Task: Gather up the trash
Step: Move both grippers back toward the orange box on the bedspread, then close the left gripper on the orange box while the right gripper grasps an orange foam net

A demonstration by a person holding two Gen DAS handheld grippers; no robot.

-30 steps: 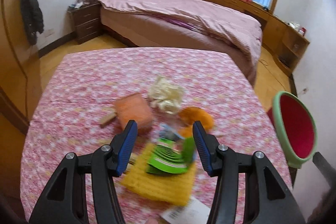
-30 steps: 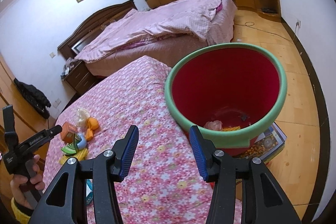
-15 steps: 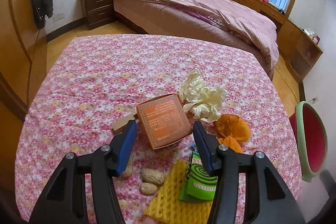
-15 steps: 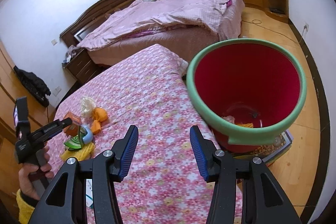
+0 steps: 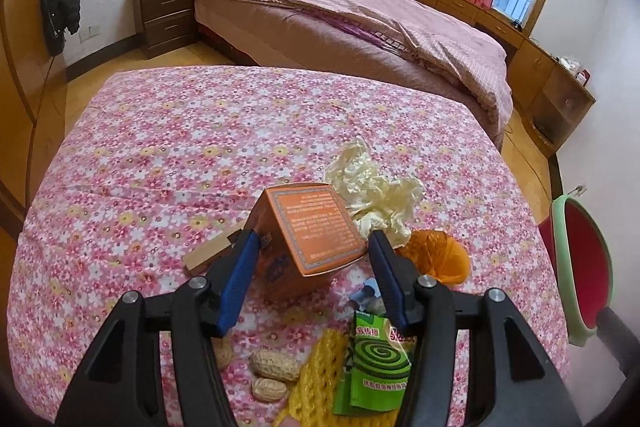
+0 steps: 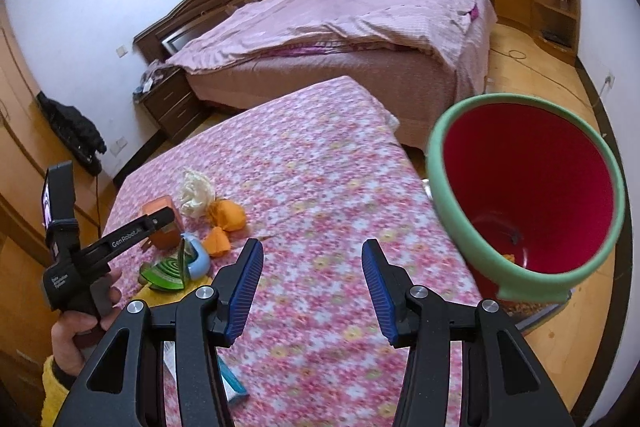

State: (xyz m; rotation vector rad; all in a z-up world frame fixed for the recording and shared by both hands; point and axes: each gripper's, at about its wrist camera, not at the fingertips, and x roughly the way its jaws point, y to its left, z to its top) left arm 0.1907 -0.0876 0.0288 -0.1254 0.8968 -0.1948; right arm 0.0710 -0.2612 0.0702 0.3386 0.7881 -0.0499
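Orange printed carton, tilted, sits between the left gripper's spread fingers; right gripper gapes.

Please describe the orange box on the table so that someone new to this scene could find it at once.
On the flowered tablecloth, look in the trash pile at the near edge. The orange box stands tilted between the open fingers of the left gripper, beside crumpled cream paper. Alone there, it has flat printed faces and sharp corners.

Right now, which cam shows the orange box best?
Left wrist. The orange box fills the centre between the open fingers, its printed top face sharp. Right wrist shows it small and far off, partly hidden behind the left gripper.
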